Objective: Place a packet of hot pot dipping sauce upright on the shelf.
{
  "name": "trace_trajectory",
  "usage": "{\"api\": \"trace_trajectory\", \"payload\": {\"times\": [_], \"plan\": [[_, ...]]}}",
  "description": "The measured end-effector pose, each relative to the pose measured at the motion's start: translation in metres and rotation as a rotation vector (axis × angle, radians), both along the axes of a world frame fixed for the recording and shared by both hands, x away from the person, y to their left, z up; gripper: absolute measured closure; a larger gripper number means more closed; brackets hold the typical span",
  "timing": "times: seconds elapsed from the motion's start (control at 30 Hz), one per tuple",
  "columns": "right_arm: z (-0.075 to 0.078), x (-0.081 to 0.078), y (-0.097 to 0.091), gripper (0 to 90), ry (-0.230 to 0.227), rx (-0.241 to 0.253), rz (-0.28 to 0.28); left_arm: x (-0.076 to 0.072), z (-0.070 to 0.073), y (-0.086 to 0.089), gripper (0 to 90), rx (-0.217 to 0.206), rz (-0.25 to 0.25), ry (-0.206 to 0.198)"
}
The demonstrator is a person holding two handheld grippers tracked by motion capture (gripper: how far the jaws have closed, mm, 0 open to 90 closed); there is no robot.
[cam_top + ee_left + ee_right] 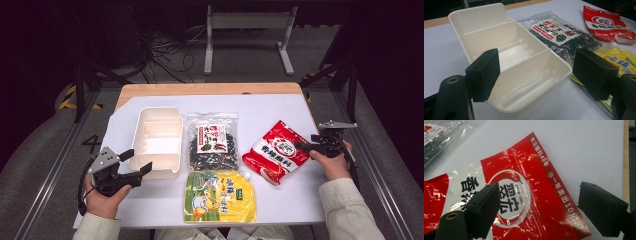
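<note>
My right tongs (539, 212), open, straddle the red seasoning pouch (276, 151): light, slippery film, best pinched at its top seam; left tongs (536, 77) open too.

Wooden tabletop (210, 89), its bare edge showing along the far side, lying under a white sheet (280, 107) covering the rest. Resting directly on the sheet: a white divided plastic container (157, 141) at left; a clear bag of dark dried seaweed (213, 142) just beside it; a red seasoning packet (276, 151) lying tilted at right; a yellow spouted pouch (219, 196) sitting nearest the person, its top edge meeting the seaweed bag.
</note>
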State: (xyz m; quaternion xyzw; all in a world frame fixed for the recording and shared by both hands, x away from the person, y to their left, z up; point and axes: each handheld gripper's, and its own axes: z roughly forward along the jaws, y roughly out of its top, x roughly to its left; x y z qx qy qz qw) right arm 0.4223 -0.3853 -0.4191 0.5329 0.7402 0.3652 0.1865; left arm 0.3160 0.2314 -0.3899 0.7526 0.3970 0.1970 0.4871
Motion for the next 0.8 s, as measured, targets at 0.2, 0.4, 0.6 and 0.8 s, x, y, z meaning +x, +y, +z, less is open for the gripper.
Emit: {"api": "trace_trajectory", "payload": {"times": [0.2, 0.4, 0.6, 0.8], "plan": [[-0.008, 0.003, 0.000, 15.2, 0.041, -0.013, -0.007, 0.000, -0.001, -0.001, 22.8, 0.006, -0.003, 0.004], [-0.017, 0.006, 0.000, 12.7, 0.075, -0.023, -0.014, 0.002, -0.003, -0.001, 22.4, 0.010, -0.003, 0.014], [-0.021, 0.007, 0.000, 11.4, 0.088, -0.035, -0.020, 0.002, -0.003, -0.002, 22.1, 0.014, -0.004, 0.011], [-0.024, 0.007, 0.000, 10.2, 0.097, -0.050, -0.021, 0.002, -0.004, -0.003, 21.8, 0.016, -0.003, 0.016]]}}
